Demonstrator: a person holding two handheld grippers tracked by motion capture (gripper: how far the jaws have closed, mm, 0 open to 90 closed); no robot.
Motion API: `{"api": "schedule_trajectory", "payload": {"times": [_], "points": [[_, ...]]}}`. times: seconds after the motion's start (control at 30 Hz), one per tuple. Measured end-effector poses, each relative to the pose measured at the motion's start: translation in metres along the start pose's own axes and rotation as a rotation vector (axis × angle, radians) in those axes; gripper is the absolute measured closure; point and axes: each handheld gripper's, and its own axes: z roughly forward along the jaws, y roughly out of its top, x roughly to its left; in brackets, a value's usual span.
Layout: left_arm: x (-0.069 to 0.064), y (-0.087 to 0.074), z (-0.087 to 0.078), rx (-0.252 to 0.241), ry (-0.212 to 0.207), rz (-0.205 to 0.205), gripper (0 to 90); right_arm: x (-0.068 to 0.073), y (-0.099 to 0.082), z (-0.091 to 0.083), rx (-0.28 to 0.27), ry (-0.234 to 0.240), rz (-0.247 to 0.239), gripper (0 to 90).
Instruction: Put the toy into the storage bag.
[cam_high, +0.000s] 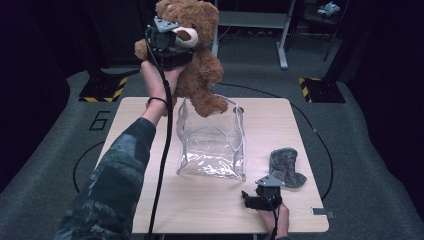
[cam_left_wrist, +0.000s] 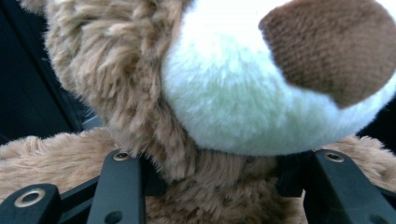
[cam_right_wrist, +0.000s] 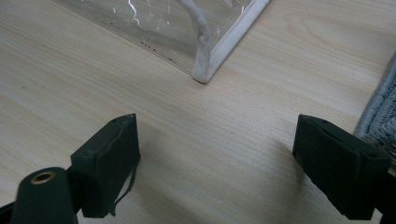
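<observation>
Teddy bear (cam_high: 197, 60): a brown plush bear held up in the air, above and just behind the far rim of the clear bag; one foot hangs at the bag's open mouth (touching the rim or just over it, I cannot tell).
Left tongs (cam_high: 172, 47): raised off the tabletop, closed on the teddy bear at the neck, under its white muzzle.
Left tongs, close up (cam_left_wrist: 219, 186): in the left gripper view the two black jaws stand on either side of the bear's neck with fur pressed between them; the white muzzle and brown nose sit just above them.
Left hand (cam_high: 157, 77): under the gripper body, beside the bear's body, its cable trailing down along the camouflage sleeve.
Clear bag (cam_high: 212, 145): a transparent plastic bag with white piping, standing open in the middle of the tabletop (cam_high: 150, 210), below the bear.
Right tongs (cam_high: 246, 197): low on the tabletop, near the bag's near right corner, jaws wide apart and holding nothing.
Right tongs, close up (cam_right_wrist: 217, 163): bare wood lies between the jaws; the bag's corner (cam_right_wrist: 205, 70) is ahead of them, apart.
Grey felt piece (cam_high: 286, 167): flat on the tabletop, right of the bag (just beside the right tongs).
</observation>
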Motion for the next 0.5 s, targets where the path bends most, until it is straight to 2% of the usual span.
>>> {"api": "schedule_trajectory", "payload": {"times": [0.23, 0.27, 0.5], "points": [[-0.009, -0.002, 0.011, 0.005, -0.026, -0.021, 49.3, 0.000, 0.000, 0.000, -0.001, 0.001, -0.002, 14.0], [-0.012, -0.003, 0.015, 0.001, -0.034, -0.037, 49.3, 0.000, 0.000, 0.000, -0.001, 0.001, -0.003, 14.1], [-0.026, -0.012, 0.031, 0.015, -0.059, -0.037, 49.3, 0.000, 0.000, 0.000, -0.002, 0.004, 0.001, 14.1]]}}
